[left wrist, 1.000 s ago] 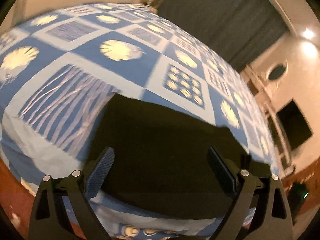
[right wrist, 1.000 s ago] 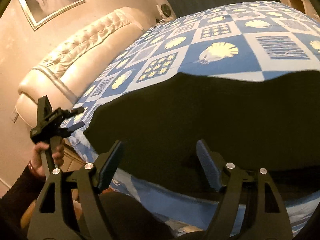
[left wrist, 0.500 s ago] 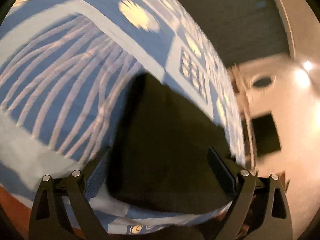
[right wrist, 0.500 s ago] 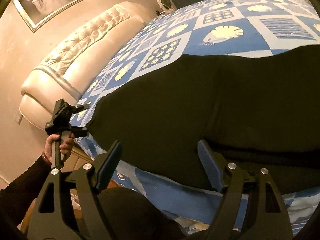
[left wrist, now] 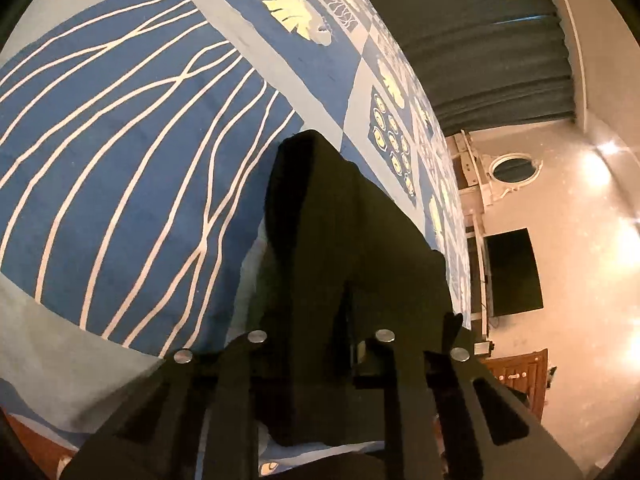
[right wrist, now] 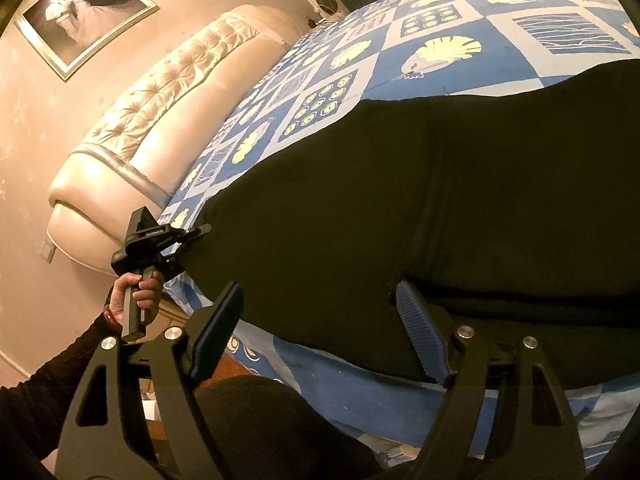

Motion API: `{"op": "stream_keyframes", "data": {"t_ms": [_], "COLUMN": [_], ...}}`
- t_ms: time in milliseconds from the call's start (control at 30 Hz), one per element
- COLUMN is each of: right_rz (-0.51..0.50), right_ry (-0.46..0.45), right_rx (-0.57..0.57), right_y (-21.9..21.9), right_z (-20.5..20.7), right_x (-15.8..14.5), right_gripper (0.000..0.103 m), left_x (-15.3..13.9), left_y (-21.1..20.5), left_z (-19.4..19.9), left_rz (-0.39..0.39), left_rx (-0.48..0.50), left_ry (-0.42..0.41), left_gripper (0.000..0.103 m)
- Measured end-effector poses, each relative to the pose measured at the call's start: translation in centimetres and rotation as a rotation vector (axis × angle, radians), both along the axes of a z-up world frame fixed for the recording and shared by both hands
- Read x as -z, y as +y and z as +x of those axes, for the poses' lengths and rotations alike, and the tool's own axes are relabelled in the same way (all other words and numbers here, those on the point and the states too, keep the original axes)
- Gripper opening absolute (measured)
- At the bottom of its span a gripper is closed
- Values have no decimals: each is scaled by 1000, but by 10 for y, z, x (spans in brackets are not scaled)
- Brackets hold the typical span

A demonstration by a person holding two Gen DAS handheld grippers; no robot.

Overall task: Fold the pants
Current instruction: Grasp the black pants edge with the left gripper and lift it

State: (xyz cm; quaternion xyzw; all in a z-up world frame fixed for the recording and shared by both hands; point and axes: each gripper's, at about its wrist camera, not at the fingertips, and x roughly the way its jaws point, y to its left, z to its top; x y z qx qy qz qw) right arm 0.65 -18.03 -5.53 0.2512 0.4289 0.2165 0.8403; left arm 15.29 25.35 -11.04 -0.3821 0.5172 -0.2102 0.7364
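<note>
A: How does the left tool (left wrist: 320,344) stand?
B: Its fingers are drawn together, pinching the near-left corner of the black pants (right wrist: 400,216).
A: And the right tool (right wrist: 320,332)?
B: Spread wide, nothing between the pads, over the near hem.
A: Where are the pants?
B: Flat across the blue patterned bedspread (right wrist: 472,20), near the tufted headboard (right wrist: 160,104).

Black pants (right wrist: 400,216) over blue-and-white checked bedspread (right wrist: 452,24) with pale yellow shells, dot grids, white wavy lines; cream tufted headboard (right wrist: 160,120); grey curtain (left wrist: 480,40); black right gripper (right wrist: 320,332) with blue ribbed pads (right wrist: 420,336)
</note>
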Motion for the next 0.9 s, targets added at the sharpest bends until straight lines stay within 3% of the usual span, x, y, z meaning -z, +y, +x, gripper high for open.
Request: {"op": "stream_keyframes", "data": {"t_ms": [367, 567, 767, 900], "right_rz": [28, 51, 75, 91], "right_ry": [-5, -15, -31, -36], "right_rx": [13, 44, 86, 104], "right_y": [-6, -13, -22, -28], "right_z": [0, -3, -9, -14], "right_x": [1, 0, -4, -7], "right_gripper": [79, 79, 79, 79], "left_x": [-64, -121, -162, -175], "left_y": [-22, -67, -120, -162], "left_z": [-3, 0, -1, -8], "left_rz": [77, 191, 201, 207], "left_rx": [3, 69, 140, 200], "left_ry": [-91, -193, -284, -322], "left_gripper": [13, 13, 13, 13]}}
